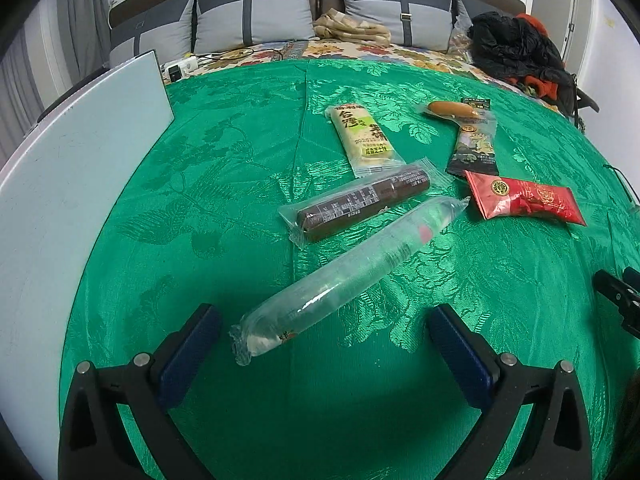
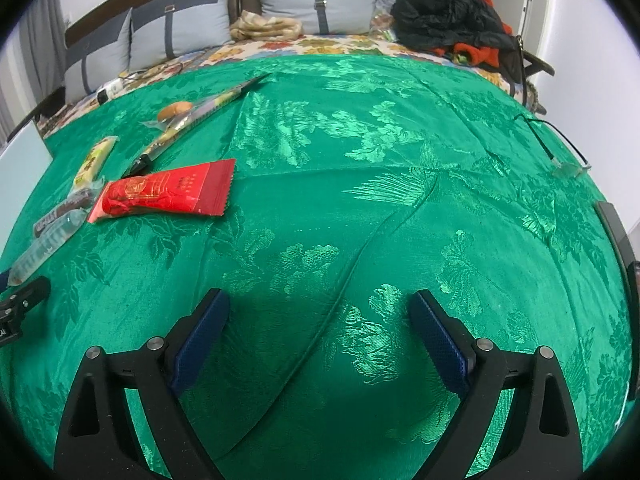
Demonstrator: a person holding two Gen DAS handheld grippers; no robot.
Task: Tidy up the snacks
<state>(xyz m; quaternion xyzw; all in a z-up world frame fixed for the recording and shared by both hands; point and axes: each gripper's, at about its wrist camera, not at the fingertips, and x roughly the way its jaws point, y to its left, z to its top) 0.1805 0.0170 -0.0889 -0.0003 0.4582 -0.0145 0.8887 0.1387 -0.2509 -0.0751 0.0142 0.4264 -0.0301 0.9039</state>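
Six snacks lie on the green cloth, and the nearest, a clear-wrapped roll, runs on a slant with its crimped end between the fingers of my left gripper. Those jaws stand wide apart and nothing is pinched. My right gripper is spread wide too, over bare cloth, well off from the red packet.

To my eye the step in hand is taking up that clear roll. I'd push the left gripper further along it — the crimped tail is thin film and would likely slip — so the pads meet the round body. Turning the wrist to cross the roll squarely should help. Close gently; the wrap looks slick. The brown roll lies just beside its far end, the yellow bar behind that — lift straight so neither gets dragged.
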